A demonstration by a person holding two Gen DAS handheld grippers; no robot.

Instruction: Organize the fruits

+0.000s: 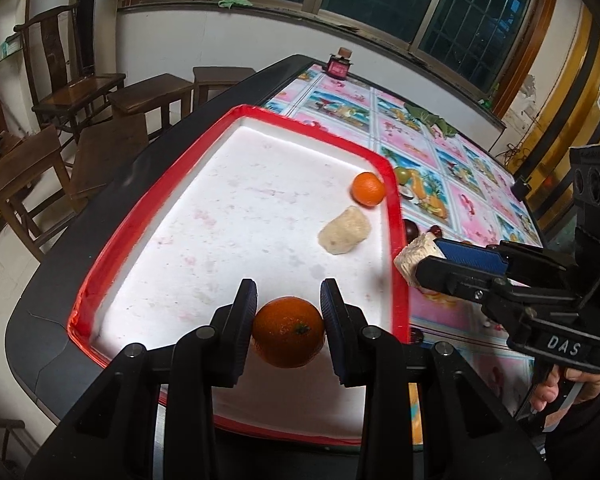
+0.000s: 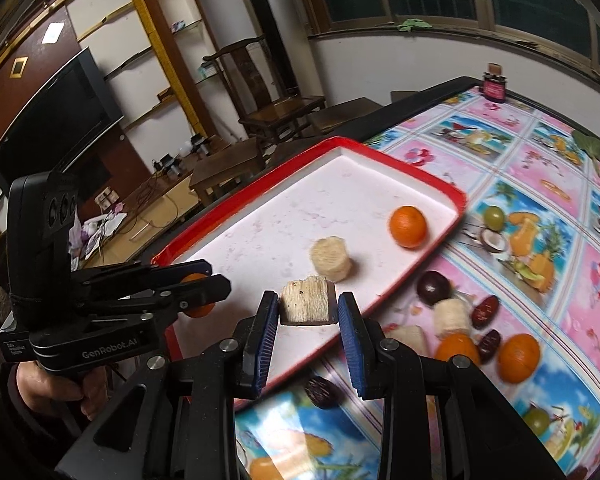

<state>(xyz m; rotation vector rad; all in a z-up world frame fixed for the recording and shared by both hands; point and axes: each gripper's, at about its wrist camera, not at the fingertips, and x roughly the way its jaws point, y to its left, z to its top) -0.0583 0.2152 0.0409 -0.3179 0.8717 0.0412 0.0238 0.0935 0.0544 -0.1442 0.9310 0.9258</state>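
My left gripper [image 1: 288, 304] is shut on an orange [image 1: 289, 332] and holds it over the near part of the red-rimmed white tray [image 1: 236, 216]. My right gripper [image 2: 308, 312] is shut on a pale banana chunk [image 2: 306, 306] at the tray's right rim [image 2: 380, 300]; it also shows in the left wrist view [image 1: 414, 258]. In the tray lie another orange [image 1: 368, 188] [image 2: 407, 226] and a second banana chunk [image 1: 344, 230] [image 2: 331, 258]. Loose on the tablecloth sit two oranges [image 2: 518, 358], a banana piece [image 2: 452, 316], a dark plum [image 2: 433, 287] and dark dates [image 2: 485, 312].
A patterned pink and blue tablecloth [image 2: 540, 184] covers the table. A small dark jar [image 2: 494, 88] stands at the far edge. Wooden chairs and stools [image 1: 80, 100] stand beyond the table's left side. Another date [image 2: 320, 392] lies near my right fingers.
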